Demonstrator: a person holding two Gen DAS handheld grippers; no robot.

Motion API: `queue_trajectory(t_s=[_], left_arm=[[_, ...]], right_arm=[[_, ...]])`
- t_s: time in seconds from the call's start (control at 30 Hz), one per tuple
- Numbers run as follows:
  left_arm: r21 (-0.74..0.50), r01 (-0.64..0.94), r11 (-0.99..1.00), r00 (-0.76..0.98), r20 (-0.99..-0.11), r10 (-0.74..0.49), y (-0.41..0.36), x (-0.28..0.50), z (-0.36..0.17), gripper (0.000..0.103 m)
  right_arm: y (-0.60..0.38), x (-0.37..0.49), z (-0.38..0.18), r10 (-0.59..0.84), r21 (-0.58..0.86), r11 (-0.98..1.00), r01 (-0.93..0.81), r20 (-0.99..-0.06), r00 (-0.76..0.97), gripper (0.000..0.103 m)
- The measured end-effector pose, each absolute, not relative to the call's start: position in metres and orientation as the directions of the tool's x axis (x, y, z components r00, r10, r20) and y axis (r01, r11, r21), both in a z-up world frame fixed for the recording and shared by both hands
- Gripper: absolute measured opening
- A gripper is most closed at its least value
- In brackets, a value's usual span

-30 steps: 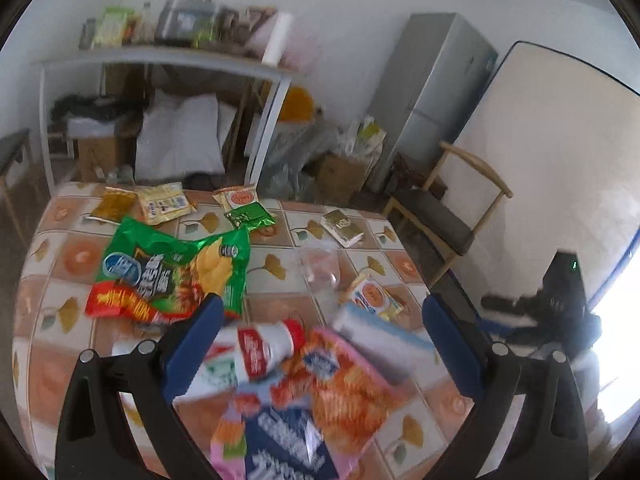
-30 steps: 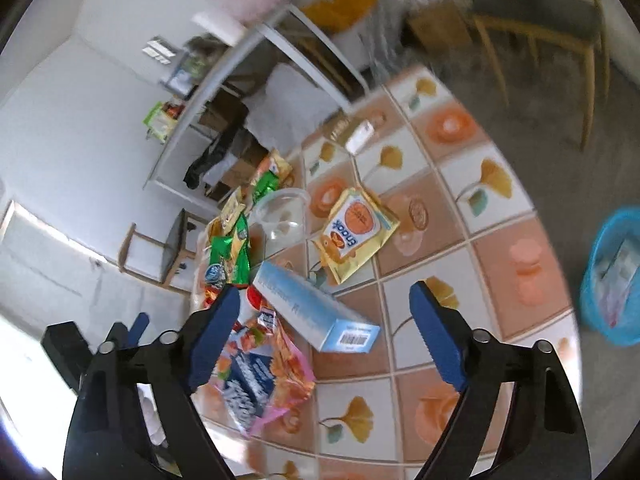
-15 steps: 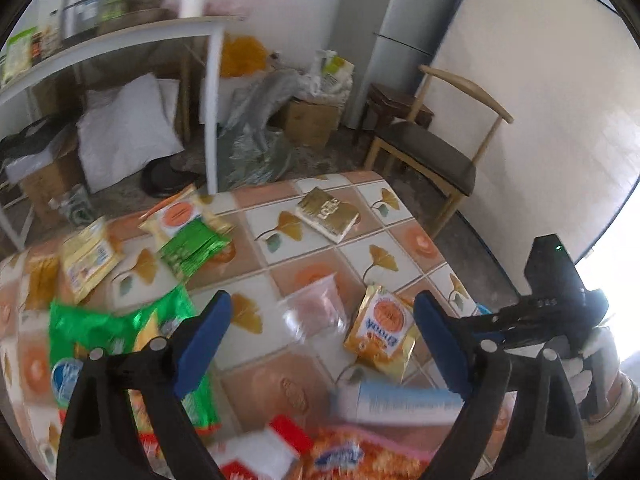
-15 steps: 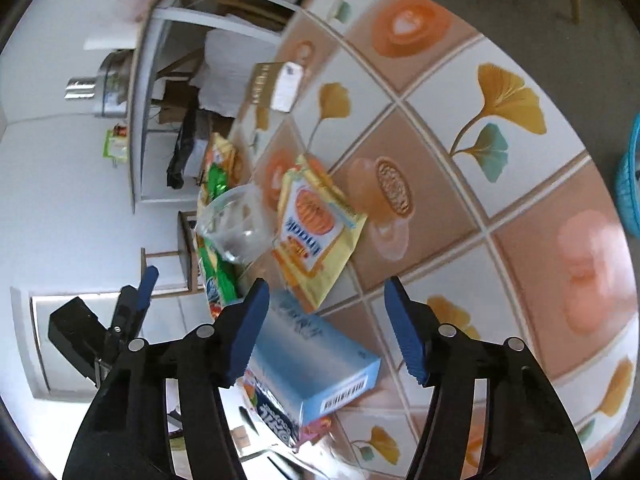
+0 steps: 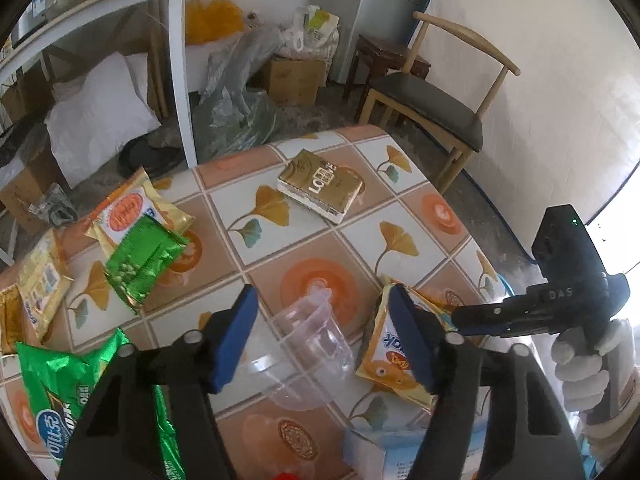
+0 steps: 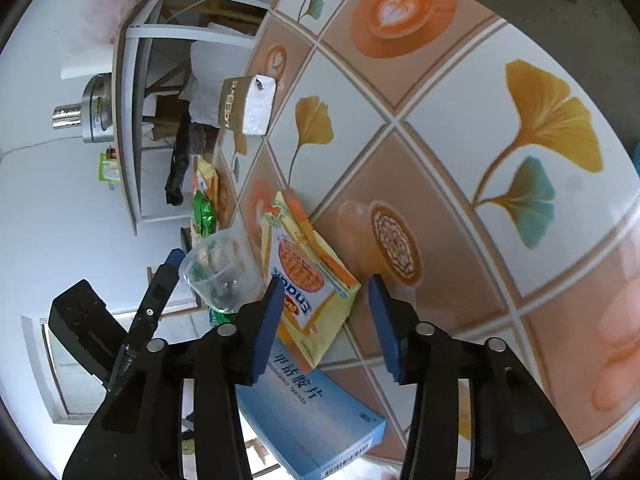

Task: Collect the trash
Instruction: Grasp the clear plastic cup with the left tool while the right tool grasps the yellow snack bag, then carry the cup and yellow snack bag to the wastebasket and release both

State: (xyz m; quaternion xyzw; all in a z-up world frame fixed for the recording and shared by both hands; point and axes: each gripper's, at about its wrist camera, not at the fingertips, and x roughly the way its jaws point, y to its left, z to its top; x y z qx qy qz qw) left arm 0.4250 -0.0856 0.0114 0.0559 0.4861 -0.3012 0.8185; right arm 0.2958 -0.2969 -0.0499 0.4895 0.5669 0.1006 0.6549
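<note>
A clear plastic cup (image 5: 304, 356) lies on its side on the tiled table (image 5: 312, 216), between the fingers of my open left gripper (image 5: 324, 338). It also shows in the right wrist view (image 6: 220, 276). A yellow snack packet (image 6: 308, 280) lies just right of the cup, and my open right gripper (image 6: 326, 320) straddles its near end. The packet shows in the left wrist view (image 5: 396, 356), with the right gripper's body (image 5: 560, 308) beside it. A blue box (image 6: 312, 408) lies under the right gripper.
A gold pack (image 5: 320, 186) lies near the table's far edge. Green (image 5: 140, 258) and yellow (image 5: 128, 212) packets lie at the left, a big green bag (image 5: 60, 392) near left. A wooden chair (image 5: 436, 100) stands beyond the table.
Both grippers moved forward and lower over the table. The left one now brackets the cup. The right one narrowed and closed in on the yellow packet.
</note>
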Motion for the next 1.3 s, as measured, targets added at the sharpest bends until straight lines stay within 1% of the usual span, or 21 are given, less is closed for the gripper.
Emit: queue_trajectory(t_s=[0.03,0.07,0.13,0.17,0.23,0.3,0.43,0.47,0.53,0.63,0.67,0.7,0.83,1.3], left_arm=[[-0.201,0.553,0.809,0.34,-0.832,-0.439,-0.087,0.424,0.011,0.059],[-0.194,0.557,0.808,0.34,-0.834,-0.434,-0.088,0.424,0.011,0.057],[-0.169,0.571,0.803,0.34,-0.842,-0.419,-0.091,0.421,0.009,0.051],[-0.16,0.58,0.799,0.338,-0.845,-0.415,-0.093,0.42,0.009,0.049],[-0.133,0.601,0.788,0.337,-0.852,-0.401,-0.098,0.415,0.008,0.045],[-0.103,0.616,0.781,0.343,-0.858,-0.384,-0.101,0.412,0.006,0.041],[-0.072,0.637,0.767,0.334,-0.871,-0.36,-0.107,0.408,0.001,0.029],[-0.072,0.64,0.765,0.331,-0.873,-0.359,-0.107,0.407,0.0,0.027],[-0.071,0.643,0.762,0.325,-0.876,-0.356,-0.108,0.407,-0.001,0.019],[-0.073,0.643,0.763,0.325,-0.876,-0.357,-0.108,0.406,0.0,0.013],[-0.074,0.642,0.763,0.326,-0.874,-0.36,-0.107,0.405,0.001,0.012],[-0.075,0.642,0.763,0.329,-0.872,-0.362,-0.107,0.405,0.002,0.008],[-0.071,0.644,0.762,0.342,-0.864,-0.37,-0.108,0.402,0.007,0.005],[-0.072,0.632,0.772,0.392,-0.829,-0.399,-0.104,0.389,0.034,0.005]], right_arm=[[-0.299,0.295,-0.05,0.686,0.754,0.503,0.423,-0.645,0.335,0.032],[-0.299,0.295,-0.05,0.686,0.753,0.506,0.421,-0.647,0.332,0.031],[-0.298,0.298,-0.051,0.683,0.749,0.515,0.417,-0.653,0.327,0.025],[-0.298,0.299,-0.052,0.682,0.748,0.519,0.415,-0.654,0.326,0.023],[-0.299,0.297,-0.053,0.679,0.745,0.524,0.413,-0.658,0.326,0.017],[-0.298,0.299,-0.056,0.679,0.747,0.521,0.413,-0.656,0.33,0.014],[-0.303,0.293,-0.056,0.672,0.747,0.522,0.411,-0.657,0.342,0.012],[-0.304,0.293,-0.056,0.669,0.747,0.524,0.41,-0.659,0.344,0.012],[-0.306,0.291,-0.056,0.664,0.746,0.528,0.406,-0.66,0.35,0.01],[-0.309,0.288,-0.051,0.66,0.749,0.531,0.396,-0.659,0.362,0.008],[-0.31,0.287,-0.049,0.657,0.751,0.535,0.388,-0.658,0.369,0.008],[-0.312,0.286,-0.047,0.655,0.752,0.535,0.385,-0.657,0.373,0.007],[-0.314,0.285,-0.039,0.646,0.758,0.542,0.363,-0.652,0.396,0.004],[-0.316,0.274,-0.015,0.621,0.769,0.552,0.321,-0.636,0.457,0.003]])
